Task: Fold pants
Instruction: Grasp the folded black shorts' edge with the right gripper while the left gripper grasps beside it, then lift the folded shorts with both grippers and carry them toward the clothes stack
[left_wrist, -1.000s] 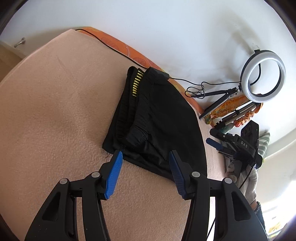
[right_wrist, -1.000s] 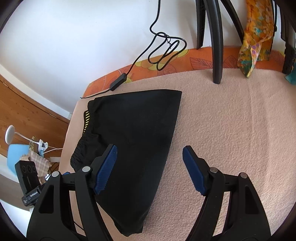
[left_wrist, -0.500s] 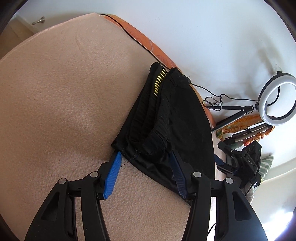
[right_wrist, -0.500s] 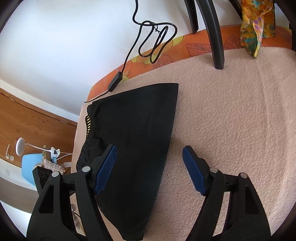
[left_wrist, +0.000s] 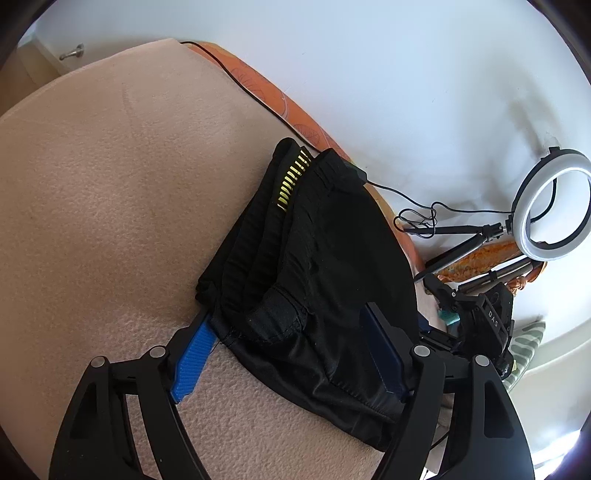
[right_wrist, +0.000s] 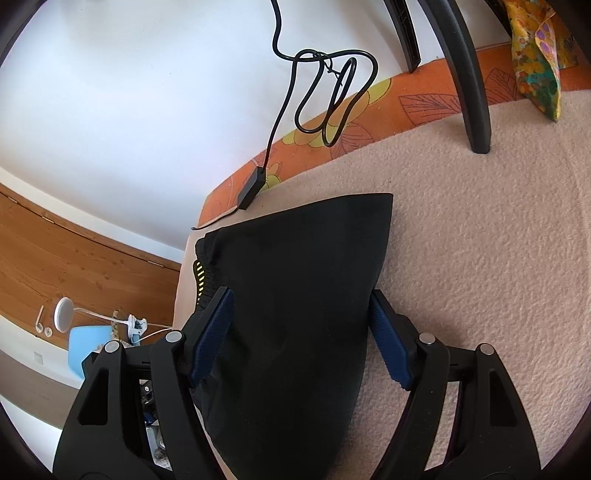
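The black pants (left_wrist: 325, 266) lie folded into a compact stack on the beige blanket (left_wrist: 110, 192), waistband with yellow stripes (left_wrist: 291, 181) at the far end. My left gripper (left_wrist: 291, 354) is open, its blue pads straddling the near waistband corner of the stack. In the right wrist view the pants (right_wrist: 295, 295) show as a smooth black panel. My right gripper (right_wrist: 299, 332) is open, its pads on either side of the folded edge, close over the cloth.
A black cable with an inline box (right_wrist: 253, 188) runs along the orange patterned mattress edge (right_wrist: 369, 110) by the white wall. A ring light (left_wrist: 554, 206) on a tripod and a patterned cloth (right_wrist: 535, 55) stand at the right. A black tripod leg (right_wrist: 476, 92) rests on the blanket.
Both grippers have moved forward and down onto the pants. The stack now lies between the pads of each gripper. Both stay open.
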